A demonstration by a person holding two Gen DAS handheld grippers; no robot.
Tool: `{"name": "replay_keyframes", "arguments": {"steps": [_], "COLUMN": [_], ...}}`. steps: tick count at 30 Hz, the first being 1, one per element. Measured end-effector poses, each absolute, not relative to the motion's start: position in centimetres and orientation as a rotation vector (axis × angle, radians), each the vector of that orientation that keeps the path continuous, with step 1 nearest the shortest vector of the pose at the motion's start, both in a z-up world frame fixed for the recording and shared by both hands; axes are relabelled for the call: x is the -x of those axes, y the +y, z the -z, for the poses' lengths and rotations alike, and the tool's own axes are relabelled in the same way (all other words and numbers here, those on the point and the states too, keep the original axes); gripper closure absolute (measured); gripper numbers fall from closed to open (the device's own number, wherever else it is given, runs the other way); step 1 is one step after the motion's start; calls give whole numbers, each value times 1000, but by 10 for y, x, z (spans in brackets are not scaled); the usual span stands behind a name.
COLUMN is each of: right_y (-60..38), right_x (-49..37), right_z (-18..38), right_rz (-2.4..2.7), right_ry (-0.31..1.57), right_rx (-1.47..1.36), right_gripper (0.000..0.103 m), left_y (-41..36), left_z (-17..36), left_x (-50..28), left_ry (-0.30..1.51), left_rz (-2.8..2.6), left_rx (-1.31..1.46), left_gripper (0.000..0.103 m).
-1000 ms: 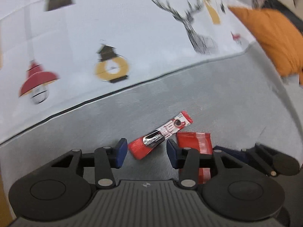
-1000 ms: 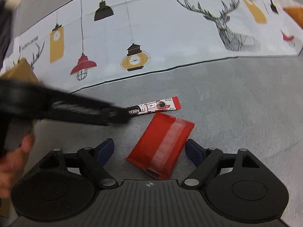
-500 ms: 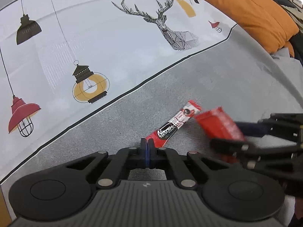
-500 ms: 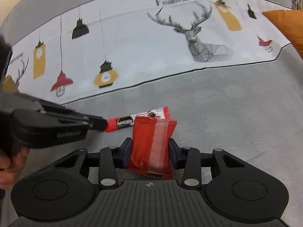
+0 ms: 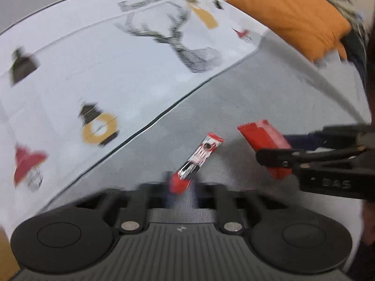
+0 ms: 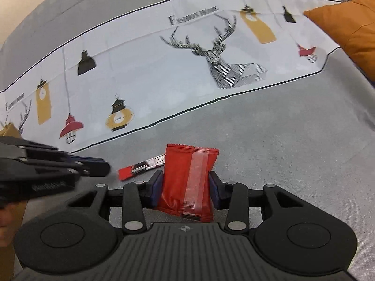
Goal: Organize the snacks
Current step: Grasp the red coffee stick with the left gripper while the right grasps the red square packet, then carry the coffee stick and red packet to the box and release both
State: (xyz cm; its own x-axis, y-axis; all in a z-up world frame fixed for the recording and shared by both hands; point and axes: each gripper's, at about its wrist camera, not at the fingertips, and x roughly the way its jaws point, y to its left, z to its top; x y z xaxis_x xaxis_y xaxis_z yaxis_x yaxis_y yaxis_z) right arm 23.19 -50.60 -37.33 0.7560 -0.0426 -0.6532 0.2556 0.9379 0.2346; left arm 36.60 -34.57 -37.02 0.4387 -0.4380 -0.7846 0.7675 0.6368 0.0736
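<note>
A red snack pouch [image 6: 188, 182] with a clear strip sits between the fingers of my right gripper [image 6: 186, 187], which is shut on it above the grey surface. It also shows in the left wrist view [image 5: 264, 145], held by the right gripper [image 5: 281, 157]. A thin red and white coffee stick [image 5: 196, 161] lies on the grey surface just in front of my left gripper [image 5: 181, 192], whose blurred fingers look slightly apart around its near end. In the right wrist view the stick [image 6: 140, 167] lies to the right of the left gripper [image 6: 93, 166].
A white cloth [image 6: 164, 65] printed with deer and lamps covers the far part of the grey surface [image 6: 293, 140]. An orange cushion [image 5: 293, 16] lies at the far right. A cardboard edge [image 6: 8, 131] shows at the far left.
My right gripper has lifted the red pouch higher. My left gripper, shut half a second ago, has moved forward to the stick's near end and its fingers look parted; the view is blurred.
</note>
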Motion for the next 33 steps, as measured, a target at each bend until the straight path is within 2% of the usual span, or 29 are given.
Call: {"name": "replay_keyframes", "arguments": {"steps": [1,4,6,7,8,10,11,13,19,23,29,33], "right_y": [-508,-513,-515,-518,-520,-517,-514,-513,-499,-461,-349,-275], "right_x": [-230,-229,-232,-233,-233,-236,-238,-239,-221,-188,-156,-164], "right_z": [374,381,393,398,400,401,403,399,375,330,243,203], "right_rz": [175,208,222,224,207,185,194,208,186,130,-66,-198], "right_ry": [699,719,770,785,778,781,792,798,755,676,552,525], "right_rx": [-328,-284,-238,-235,-239,-212,-179,-170,-164,-181,-155,-175], "right_gripper": [60,57,53,48,40,41,58,60,61,60,59,59], "left_y": [-354,-376,-383,-383,-383,-383,-382,-374,-336,-286,-169,-87], "left_z": [376,397,408,409,408,407,406,399,348,302,216,184], "left_x": [-368,-377,-380,-380,-381,-378,-377,-372,-338,-307,-253,-231], "left_ry": [793,800,804,804,812,828,841,888,898,882,758,684], "left_rz": [790,821,866,903,929,924,917,879,741,648,424,250], "left_rx": [-483,-530,-520,-497,-478,-464,-454,-408,-345,-288,-194,-154], "left_gripper": [33,32,46,71,92,94,95,95,95,95,95,94]}}
